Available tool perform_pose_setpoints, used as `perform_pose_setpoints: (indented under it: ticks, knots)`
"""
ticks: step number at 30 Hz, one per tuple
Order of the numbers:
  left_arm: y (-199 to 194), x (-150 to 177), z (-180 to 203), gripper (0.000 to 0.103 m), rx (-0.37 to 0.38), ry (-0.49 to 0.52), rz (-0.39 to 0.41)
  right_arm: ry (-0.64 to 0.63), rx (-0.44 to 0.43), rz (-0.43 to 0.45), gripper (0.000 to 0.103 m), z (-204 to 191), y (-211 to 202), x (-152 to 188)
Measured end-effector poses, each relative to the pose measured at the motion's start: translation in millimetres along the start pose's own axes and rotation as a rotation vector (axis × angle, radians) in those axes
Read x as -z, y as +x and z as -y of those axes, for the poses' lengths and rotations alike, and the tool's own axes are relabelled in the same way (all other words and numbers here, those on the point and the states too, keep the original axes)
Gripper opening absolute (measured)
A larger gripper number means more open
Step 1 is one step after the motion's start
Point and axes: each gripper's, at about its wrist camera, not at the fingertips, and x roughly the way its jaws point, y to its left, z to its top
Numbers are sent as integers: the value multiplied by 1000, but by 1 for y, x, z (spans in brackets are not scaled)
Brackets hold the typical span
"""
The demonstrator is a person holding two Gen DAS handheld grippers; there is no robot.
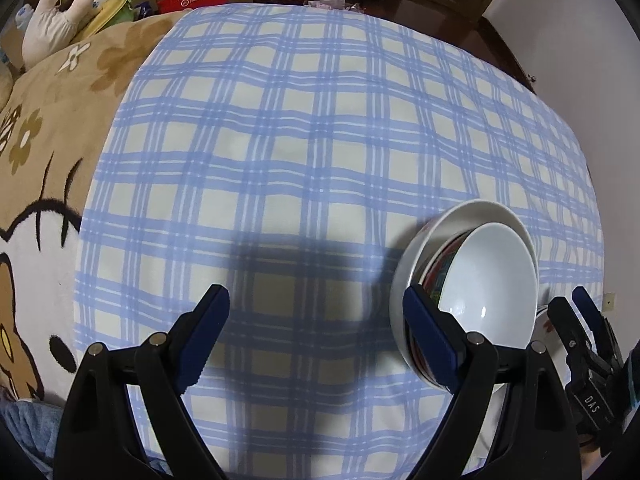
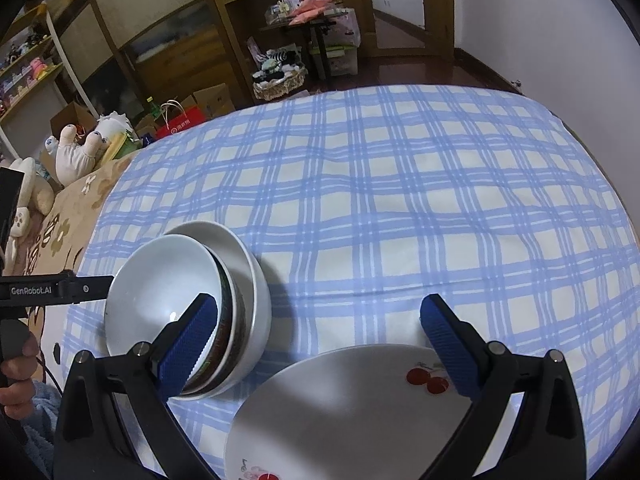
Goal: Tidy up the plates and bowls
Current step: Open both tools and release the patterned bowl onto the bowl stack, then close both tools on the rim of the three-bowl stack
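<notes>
A stack of nested bowls (image 1: 484, 276) lies on the blue checked cloth (image 1: 300, 140), tilted; the inner bowl has a red patterned outside. It also shows in the right wrist view (image 2: 168, 292). My left gripper (image 1: 316, 332) is open and empty, its right finger (image 1: 428, 340) just in front of the stack. A white plate with cherries (image 2: 352, 408) lies under my right gripper (image 2: 320, 344), which is open and empty above it. The right gripper also shows in the left wrist view (image 1: 576, 312).
A brown cartoon blanket (image 1: 48, 140) lies left of the cloth. Plush toys (image 2: 76, 152), boxes, a red bag (image 2: 180, 124) and shelves stand beyond the far edge. A white wall (image 2: 560, 40) is at the right.
</notes>
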Motion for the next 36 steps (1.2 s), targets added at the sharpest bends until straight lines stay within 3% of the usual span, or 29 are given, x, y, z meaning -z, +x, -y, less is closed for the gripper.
perform_pose_setpoints:
  ticks: [11,36]
  knots:
    - [5,-1,1,87,35,-5,-24,15,11,-57,103,5,10,4]
    - [10,-2,8,88,-44,69,3,-15,33,-53,103,0,14,5]
